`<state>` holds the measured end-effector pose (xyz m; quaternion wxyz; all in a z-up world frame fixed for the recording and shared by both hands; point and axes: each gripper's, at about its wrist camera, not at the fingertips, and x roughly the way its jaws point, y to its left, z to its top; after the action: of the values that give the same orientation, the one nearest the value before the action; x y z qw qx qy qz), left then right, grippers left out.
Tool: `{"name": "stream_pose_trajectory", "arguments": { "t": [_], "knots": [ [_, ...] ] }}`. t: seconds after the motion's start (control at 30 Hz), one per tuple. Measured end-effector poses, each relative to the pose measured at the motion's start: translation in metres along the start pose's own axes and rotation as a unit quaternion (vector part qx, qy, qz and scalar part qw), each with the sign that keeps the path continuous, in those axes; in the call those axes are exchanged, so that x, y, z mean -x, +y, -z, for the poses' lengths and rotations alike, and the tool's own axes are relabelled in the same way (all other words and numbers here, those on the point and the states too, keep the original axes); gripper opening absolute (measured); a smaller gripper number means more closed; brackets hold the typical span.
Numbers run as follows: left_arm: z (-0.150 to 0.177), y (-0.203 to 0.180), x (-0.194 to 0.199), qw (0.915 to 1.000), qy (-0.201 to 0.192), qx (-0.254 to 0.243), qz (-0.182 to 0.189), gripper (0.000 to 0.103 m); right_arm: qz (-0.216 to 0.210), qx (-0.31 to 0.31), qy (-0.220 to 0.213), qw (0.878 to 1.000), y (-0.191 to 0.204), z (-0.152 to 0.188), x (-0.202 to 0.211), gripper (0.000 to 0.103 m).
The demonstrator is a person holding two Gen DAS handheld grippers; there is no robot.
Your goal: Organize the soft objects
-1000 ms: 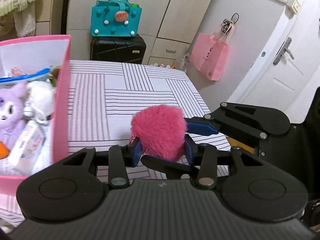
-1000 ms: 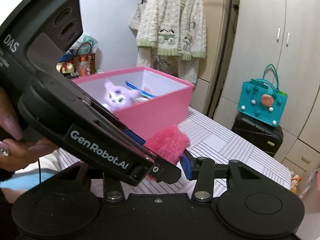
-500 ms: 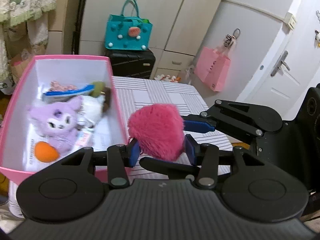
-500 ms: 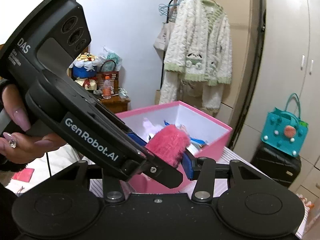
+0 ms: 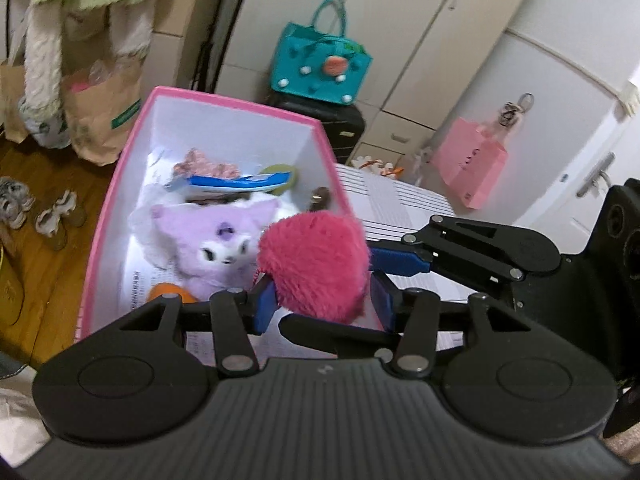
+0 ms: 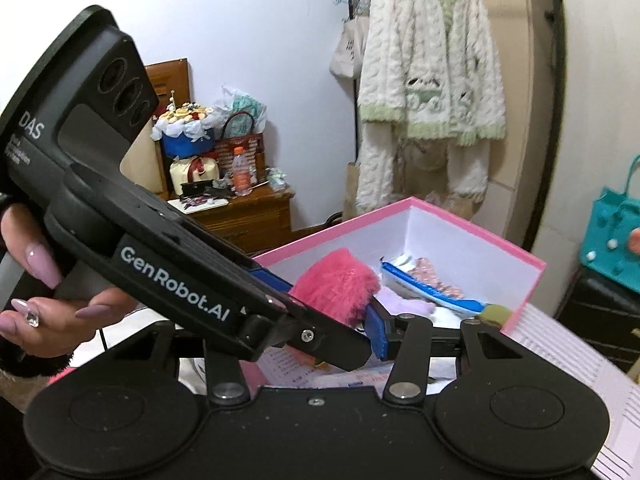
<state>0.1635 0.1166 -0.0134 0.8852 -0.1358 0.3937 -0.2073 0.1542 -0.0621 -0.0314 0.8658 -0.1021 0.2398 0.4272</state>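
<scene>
A fluffy pink pom-pom is held from both sides by my two grippers, just above the near right edge of the pink box. My left gripper is shut on it. My right gripper comes in from the right and its blue pad presses the pom-pom too. In the right wrist view the pom-pom sits between the left gripper's body and my right gripper. The box holds a purple plush cat, an orange ball, a blue packet and papers.
The box stands on a striped table. Behind are a teal bag on a black suitcase, a pink bag on the door, a hanging white cardigan and a wooden side table. Slippers lie on the wooden floor at left.
Both grippers have carried the pom-pom left and up, from over the striped table to above the open pink box. Both stay shut on it.
</scene>
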Motion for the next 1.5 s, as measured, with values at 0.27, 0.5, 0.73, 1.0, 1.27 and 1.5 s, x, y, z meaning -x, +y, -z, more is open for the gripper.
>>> {"name": "stream_pose_trajectory", "arguments": {
  "t": [0.27,0.5,0.73,1.0,1.27,1.5],
  "knots": [
    [-0.008,0.036,-0.024,0.9987,0.039,0.033,-0.004,0.048,-0.027,-0.029,0.045,0.998,-0.013,-0.003,-0.046,0.054],
    [-0.008,0.039,-0.026,0.9989,0.019,-0.003,-0.043,0.049,-0.026,-0.03,0.072,0.997,-0.019,-0.004,-0.062,0.054],
    [-0.005,0.033,-0.032,0.9976,0.016,-0.037,-0.055,0.032,-0.007,-0.038,0.093,0.995,-0.028,0.005,-0.066,0.049],
    [-0.004,0.024,-0.016,0.9955,-0.003,-0.054,-0.078,0.034,0.017,-0.049,0.07,0.996,-0.032,0.006,-0.037,0.05],
    [0.003,0.002,0.002,0.9936,-0.015,-0.069,-0.088,0.042,0.054,-0.055,0.05,0.996,-0.032,0.007,-0.002,0.056],
    [0.014,-0.017,0.017,0.992,-0.023,-0.083,-0.092,0.048,0.062,-0.075,0.038,0.994,-0.032,0.01,0.03,0.058]
  ]
}}
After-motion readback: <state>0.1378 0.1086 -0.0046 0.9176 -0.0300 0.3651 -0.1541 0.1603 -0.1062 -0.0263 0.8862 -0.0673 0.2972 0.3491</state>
